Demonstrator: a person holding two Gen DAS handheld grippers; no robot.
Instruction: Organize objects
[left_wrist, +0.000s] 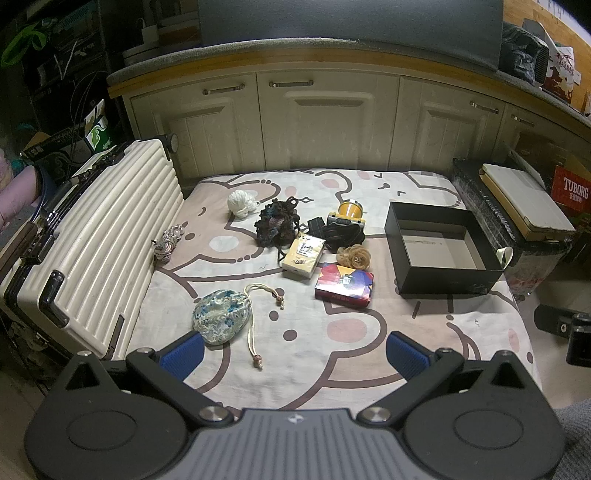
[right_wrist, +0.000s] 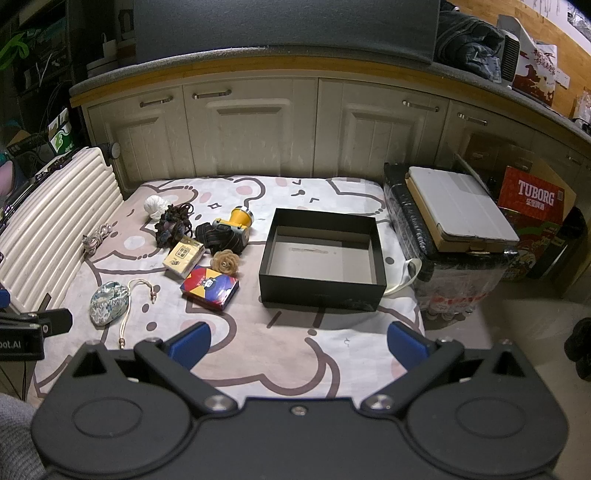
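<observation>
Bedsheet (right_wrist: 332, 354) cartoon-printed | cabinets (right_wrist: 251, 129) behind | suitcase (left_wrist: 96, 236) left edge

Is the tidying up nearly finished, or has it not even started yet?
Not started, it seems. Done: nothing; the black box is empty inside. In hand: nothing; the left gripper and right gripper are both open and hold nothing. Left: everything still on the cloth, such as the floral pouch, colorful card box, yellow box, headlamp, fabric rose and white yarn.
</observation>
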